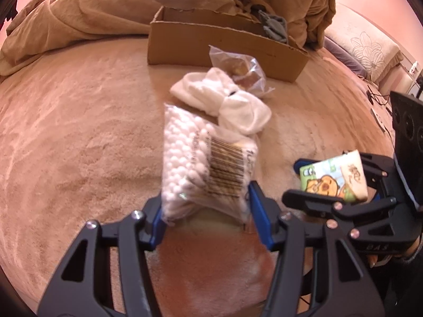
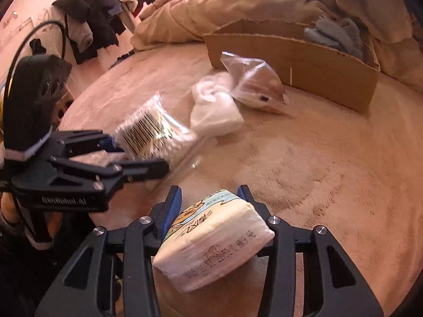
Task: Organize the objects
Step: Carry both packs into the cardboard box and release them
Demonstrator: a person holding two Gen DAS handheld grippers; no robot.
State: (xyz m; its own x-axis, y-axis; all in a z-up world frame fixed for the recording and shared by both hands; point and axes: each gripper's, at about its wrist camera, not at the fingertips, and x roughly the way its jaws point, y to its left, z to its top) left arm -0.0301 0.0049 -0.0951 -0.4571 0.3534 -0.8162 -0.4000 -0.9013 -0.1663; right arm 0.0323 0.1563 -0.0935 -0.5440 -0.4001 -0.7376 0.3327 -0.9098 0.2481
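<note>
A swab bag was clamped between the jaws of the left gripper, held above the bed. A tissue pack was gripped likewise by the right gripper, just beside it. Ahead, white socks and a clear bag lay touching, near a box that held grey cloth.

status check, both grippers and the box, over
Left gripper shut on cotton swab bag. Right gripper shut on tissue pack. Cardboard box ahead; white cloth, plastic bag between.
</note>
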